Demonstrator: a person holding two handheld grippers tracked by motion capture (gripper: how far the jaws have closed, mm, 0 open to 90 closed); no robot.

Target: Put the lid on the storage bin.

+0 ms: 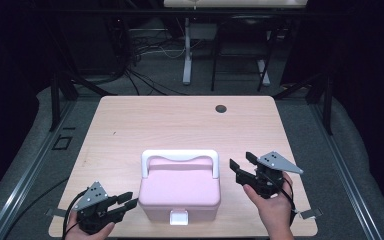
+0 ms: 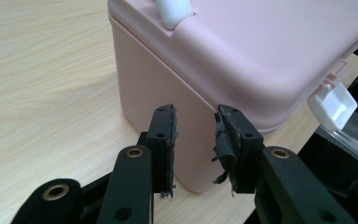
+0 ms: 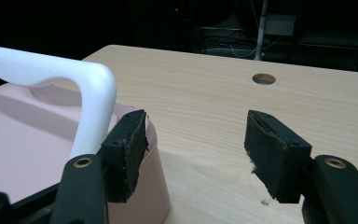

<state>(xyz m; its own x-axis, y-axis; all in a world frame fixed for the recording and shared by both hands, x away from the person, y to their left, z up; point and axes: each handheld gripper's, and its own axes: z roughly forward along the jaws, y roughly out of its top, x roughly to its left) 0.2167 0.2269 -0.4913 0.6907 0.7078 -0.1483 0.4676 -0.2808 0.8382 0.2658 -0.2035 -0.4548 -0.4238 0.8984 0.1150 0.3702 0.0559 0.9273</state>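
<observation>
A pink lidded box (image 1: 179,189) with a raised white handle (image 1: 179,156) and a white front latch (image 1: 178,217) stands near the table's front edge. My left gripper (image 1: 128,200) sits at the box's left front corner, jaws open and empty, the tips close to the box wall (image 2: 163,88). In the left gripper view its worn pads (image 2: 225,140) frame that corner. My right gripper (image 1: 244,163) hovers beside the box's right rear corner, open with nothing between its fingers. In the right gripper view the handle (image 3: 91,88) curves just left of the left pad (image 3: 130,149).
The wooden table (image 1: 180,120) has a round cable hole (image 1: 221,108) near its far edge. Dark frame rails and another desk's legs (image 1: 187,50) stand beyond the table. Grey floor surrounds it.
</observation>
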